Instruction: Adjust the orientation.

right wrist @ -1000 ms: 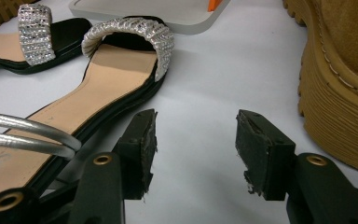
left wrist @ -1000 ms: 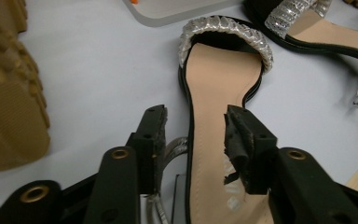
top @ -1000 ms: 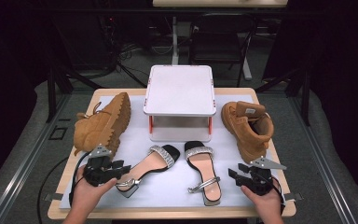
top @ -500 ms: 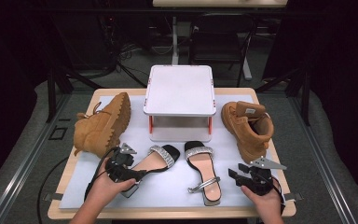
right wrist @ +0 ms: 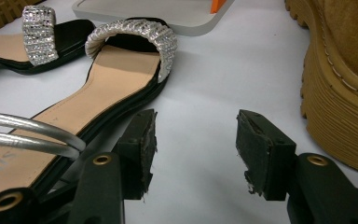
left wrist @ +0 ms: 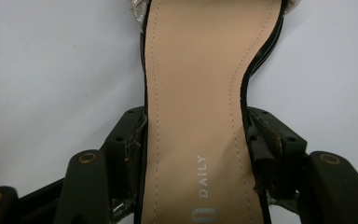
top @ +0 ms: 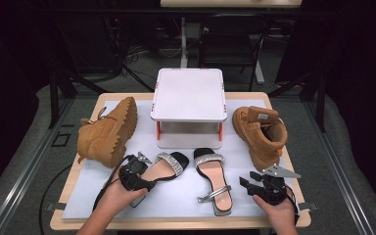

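Observation:
A black sandal with a tan insole and a glittery strap, the left sandal (top: 165,165), lies at the front left of the white mat. My left gripper (top: 143,184) has its jaws pressed on both edges of this left sandal's (left wrist: 196,84) narrow waist; in the left gripper view my left gripper (left wrist: 196,135) has the insole between its pads. The matching right sandal (top: 213,185) lies just right of it, with its silver ankle strap up. My right gripper (top: 247,185) rests open to the right of it. In the right gripper view my right gripper (right wrist: 196,140) holds nothing, with the right sandal (right wrist: 116,70) to its left.
A white raised stand (top: 188,95) sits at the middle back of the table. A tan boot (top: 108,129) lies on its side at the left. Another tan boot (top: 262,132) stands at the right, and its sole (right wrist: 340,93) is close to my right gripper.
My left gripper moved from the front left corner rightward to the left sandal and shut on its waist. The right gripper stayed put.

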A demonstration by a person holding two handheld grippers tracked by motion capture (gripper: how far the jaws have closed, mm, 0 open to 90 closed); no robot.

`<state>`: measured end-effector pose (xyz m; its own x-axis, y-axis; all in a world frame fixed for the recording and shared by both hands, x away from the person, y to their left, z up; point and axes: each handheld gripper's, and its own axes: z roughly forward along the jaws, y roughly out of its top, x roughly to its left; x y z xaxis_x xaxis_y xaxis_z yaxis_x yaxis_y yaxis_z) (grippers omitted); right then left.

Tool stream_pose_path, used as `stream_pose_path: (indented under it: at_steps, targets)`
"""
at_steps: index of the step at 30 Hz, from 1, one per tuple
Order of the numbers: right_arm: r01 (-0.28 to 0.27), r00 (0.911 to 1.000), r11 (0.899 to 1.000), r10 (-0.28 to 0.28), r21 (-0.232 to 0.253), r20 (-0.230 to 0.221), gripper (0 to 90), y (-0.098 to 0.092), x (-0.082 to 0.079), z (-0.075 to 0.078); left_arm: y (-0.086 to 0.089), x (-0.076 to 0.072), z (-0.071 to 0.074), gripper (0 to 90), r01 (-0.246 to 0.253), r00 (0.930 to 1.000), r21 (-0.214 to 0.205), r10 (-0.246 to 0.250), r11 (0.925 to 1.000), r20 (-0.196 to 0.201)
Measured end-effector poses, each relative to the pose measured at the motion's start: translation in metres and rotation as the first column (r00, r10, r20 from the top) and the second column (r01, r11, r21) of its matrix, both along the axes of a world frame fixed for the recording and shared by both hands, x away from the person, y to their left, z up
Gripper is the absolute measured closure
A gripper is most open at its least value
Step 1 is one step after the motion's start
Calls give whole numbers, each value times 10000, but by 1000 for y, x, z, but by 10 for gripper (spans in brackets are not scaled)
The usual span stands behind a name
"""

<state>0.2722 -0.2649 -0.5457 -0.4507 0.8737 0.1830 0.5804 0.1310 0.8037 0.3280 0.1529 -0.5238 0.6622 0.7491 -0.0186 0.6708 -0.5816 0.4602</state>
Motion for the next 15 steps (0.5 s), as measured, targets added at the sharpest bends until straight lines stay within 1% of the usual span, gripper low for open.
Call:
stream_pose_path:
  at_steps: [4,6,9,11,14,15]
  targets:
    - [-57,10000,10000,57,35,46,474,1,-1,1,1,1,0,421,-131,9999,-91,130,9999,-90]
    - [-79,9999,9999,79,-62,70,474,3,-2,3,2,2,0,421,-260,9996,-135,258,9996,-91]
    - [-114,9998,9999,114,-6,190,457,6,-3,5,3,5,0,422,-366,9993,-180,364,9992,-106]
    - [-162,9997,9999,161,44,209,441,10,-5,10,4,6,0,422,-418,9991,-95,419,9991,13]
    - [-287,9992,9996,285,77,288,440,13,-8,14,6,8,0,422,-477,9988,-103,477,9988,50]
    - [-440,9981,9989,431,176,442,444,17,-11,18,8,9,-1,422,-577,9982,-148,579,9982,128]
